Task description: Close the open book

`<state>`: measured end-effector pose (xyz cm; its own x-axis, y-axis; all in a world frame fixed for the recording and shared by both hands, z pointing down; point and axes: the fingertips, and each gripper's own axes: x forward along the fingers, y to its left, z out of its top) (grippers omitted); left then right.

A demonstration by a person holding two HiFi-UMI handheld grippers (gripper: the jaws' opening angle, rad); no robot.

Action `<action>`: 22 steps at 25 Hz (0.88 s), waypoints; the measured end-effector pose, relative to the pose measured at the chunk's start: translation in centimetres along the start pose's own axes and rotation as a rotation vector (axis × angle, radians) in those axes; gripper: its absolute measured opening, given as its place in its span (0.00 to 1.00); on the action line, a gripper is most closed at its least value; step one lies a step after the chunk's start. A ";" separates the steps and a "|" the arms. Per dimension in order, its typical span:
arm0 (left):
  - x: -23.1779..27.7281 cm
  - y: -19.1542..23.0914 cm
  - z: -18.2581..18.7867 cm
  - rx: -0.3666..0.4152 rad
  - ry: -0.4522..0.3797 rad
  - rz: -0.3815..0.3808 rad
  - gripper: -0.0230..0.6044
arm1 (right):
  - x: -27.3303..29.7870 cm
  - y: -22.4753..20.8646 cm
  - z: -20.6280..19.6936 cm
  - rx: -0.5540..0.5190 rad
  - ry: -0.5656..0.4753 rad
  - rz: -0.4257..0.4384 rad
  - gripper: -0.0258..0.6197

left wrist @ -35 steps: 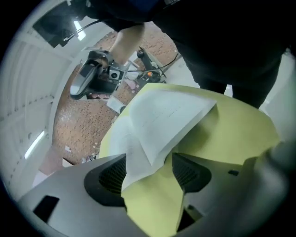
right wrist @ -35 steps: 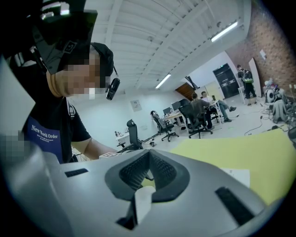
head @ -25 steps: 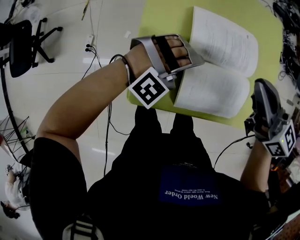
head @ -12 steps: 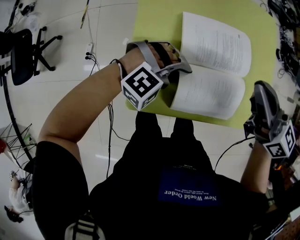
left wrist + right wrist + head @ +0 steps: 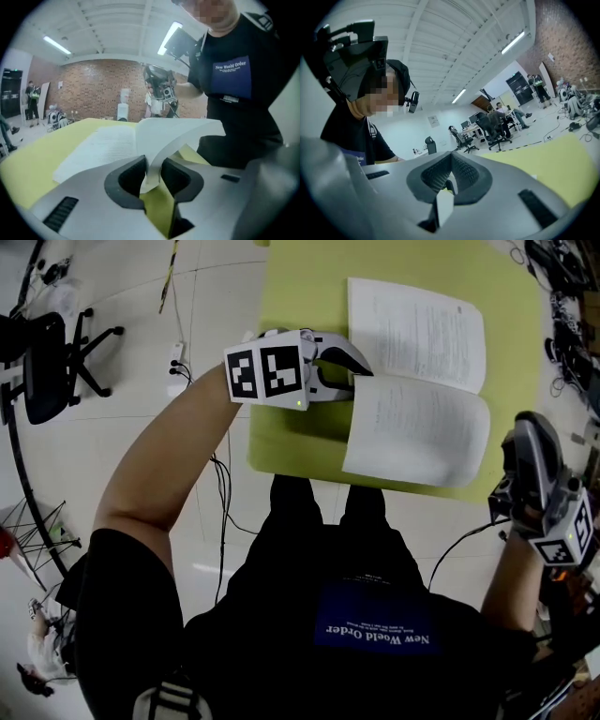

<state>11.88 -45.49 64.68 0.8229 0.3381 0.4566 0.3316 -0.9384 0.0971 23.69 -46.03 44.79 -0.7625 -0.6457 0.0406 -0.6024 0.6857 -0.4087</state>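
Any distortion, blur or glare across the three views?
Head view: fisheye bending at edges, even light. Left gripper view: dark round vignette, ceiling light blown out, page in the closing jaws soft. Right gripper view: same vignette, jaws soft.

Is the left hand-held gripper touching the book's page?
Touching. The left gripper view shows the left hand-held gripper closing its jaws on the lifted page.

Mostly matt stuff here
Book is plain matt paper, table a smooth matt yellow-green top, right gripper looks like smooth grey plastic with dark ribbed pads, floor glossy
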 end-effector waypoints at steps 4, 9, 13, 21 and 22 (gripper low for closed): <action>-0.5 1.1 0.2 -0.126 -0.062 0.013 0.19 | -1.2 0.0 1.0 0.009 -0.032 -0.011 0.02; -0.4 2.1 -0.1 -0.193 -0.060 0.034 0.18 | -2.1 0.3 2.6 -0.023 -0.072 -0.009 0.02; -1.6 4.1 -0.5 -0.265 -0.031 0.069 0.18 | -1.1 0.2 3.9 -0.019 -0.079 -0.010 0.02; -2.5 6.3 -1.2 -0.472 0.011 0.141 0.26 | -0.4 -0.2 4.4 -0.015 -0.067 -0.007 0.02; -2.3 6.5 -1.4 -0.506 0.018 0.171 0.27 | -0.7 -0.3 4.0 -0.014 -0.067 -0.007 0.02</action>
<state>11.49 -52.45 65.51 0.8363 0.1801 0.5178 -0.0740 -0.8988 0.4321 25.36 -47.16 41.22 -0.7413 -0.6709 -0.0178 -0.6109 0.6854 -0.3962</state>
